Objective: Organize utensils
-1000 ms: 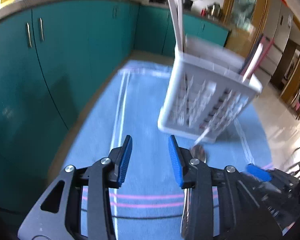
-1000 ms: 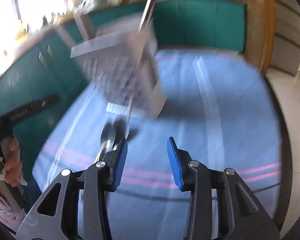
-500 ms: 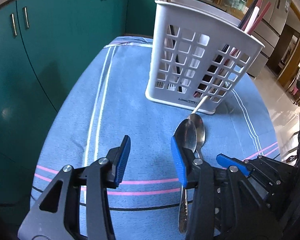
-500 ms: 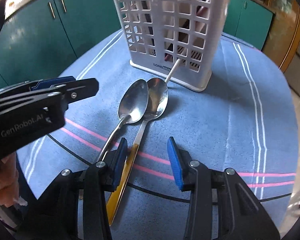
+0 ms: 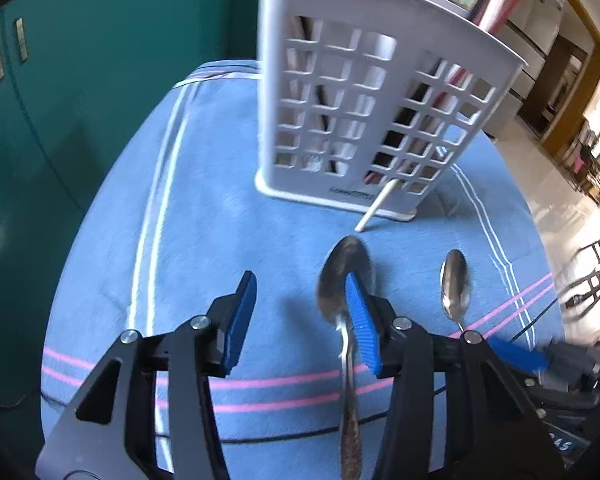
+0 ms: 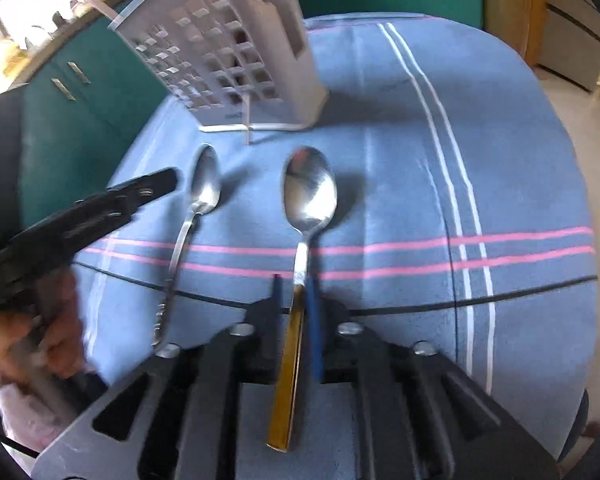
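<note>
Right gripper (image 6: 294,304): jaws drawn narrow onto the gold handle of a spoon (image 6: 310,188) — the blue pads sit against both sides of it just behind the neck. The bowl points ahead toward the basket (image 6: 236,52); whether the spoon is lifted or lies on the cloth (image 6: 480,160), I cannot tell.

Left gripper (image 5: 300,316): jaws wide, nothing between the pads. It hangs over the cloth, with the plain steel spoon (image 5: 342,276) under its right finger (bowl toward the basket, handle running back beneath the gripper body). In the right wrist view this second spoon lies to the left of the held one, well apart, roughly parallel.

Basket — white, slotted, upright on the cloth beyond both spoons, holding several long utensils. One thin white stick (image 5: 376,208) pokes out through a low slot, its tip on the cloth near the spoon bowls.

Teal cabinets (image 5: 80,80) stand behind.
</note>
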A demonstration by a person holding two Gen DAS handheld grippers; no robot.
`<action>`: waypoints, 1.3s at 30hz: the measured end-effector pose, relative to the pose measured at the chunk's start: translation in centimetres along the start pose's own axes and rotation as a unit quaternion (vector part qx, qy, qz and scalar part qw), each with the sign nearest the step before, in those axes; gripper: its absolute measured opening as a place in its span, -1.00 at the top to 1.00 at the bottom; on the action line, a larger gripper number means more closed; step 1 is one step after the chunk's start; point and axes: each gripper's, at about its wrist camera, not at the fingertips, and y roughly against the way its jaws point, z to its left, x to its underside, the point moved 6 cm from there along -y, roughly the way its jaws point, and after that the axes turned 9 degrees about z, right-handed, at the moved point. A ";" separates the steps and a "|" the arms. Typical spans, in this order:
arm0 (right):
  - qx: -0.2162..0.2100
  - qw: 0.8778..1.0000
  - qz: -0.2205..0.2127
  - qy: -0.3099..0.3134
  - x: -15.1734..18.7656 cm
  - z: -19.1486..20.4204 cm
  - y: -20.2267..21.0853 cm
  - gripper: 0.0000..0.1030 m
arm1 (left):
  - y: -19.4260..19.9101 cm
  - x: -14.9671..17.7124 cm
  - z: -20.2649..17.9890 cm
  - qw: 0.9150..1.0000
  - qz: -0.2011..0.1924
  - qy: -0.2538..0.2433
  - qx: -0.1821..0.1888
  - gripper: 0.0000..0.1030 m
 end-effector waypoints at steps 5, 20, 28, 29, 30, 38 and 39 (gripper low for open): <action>-0.022 0.998 -0.044 0.034 -3.6 -1.4 0.4 0.21 | -1.2 -1.1 -1.2 0.999 0.008 -0.035 0.027 0.08; -0.133 0.989 0.011 0.057 -5.8 -3.7 -3.2 0.79 | -3.2 -1.8 -0.8 0.995 0.040 -0.031 0.086 0.86; -0.130 0.990 -0.005 0.059 -4.8 -4.0 -1.5 0.92 | -1.7 -1.8 -0.7 0.996 0.027 -0.024 0.085 0.93; -0.125 0.990 -0.011 0.061 -4.8 -3.9 -1.1 0.92 | -1.3 -1.8 -0.6 0.996 0.020 -0.023 0.078 0.96; -0.117 0.991 -0.020 0.063 -4.8 -3.9 -0.3 0.92 | -0.8 -1.8 -0.5 0.997 0.013 -0.021 0.072 0.97; -0.047 0.989 -0.112 0.083 -5.5 -3.2 6.2 0.92 | 4.3 -2.8 0.2 0.997 -0.046 -0.014 0.059 1.00; -0.043 0.988 -0.118 0.086 -5.5 -3.1 6.7 0.92 | 4.4 -2.8 0.1 0.997 -0.047 -0.020 0.063 1.00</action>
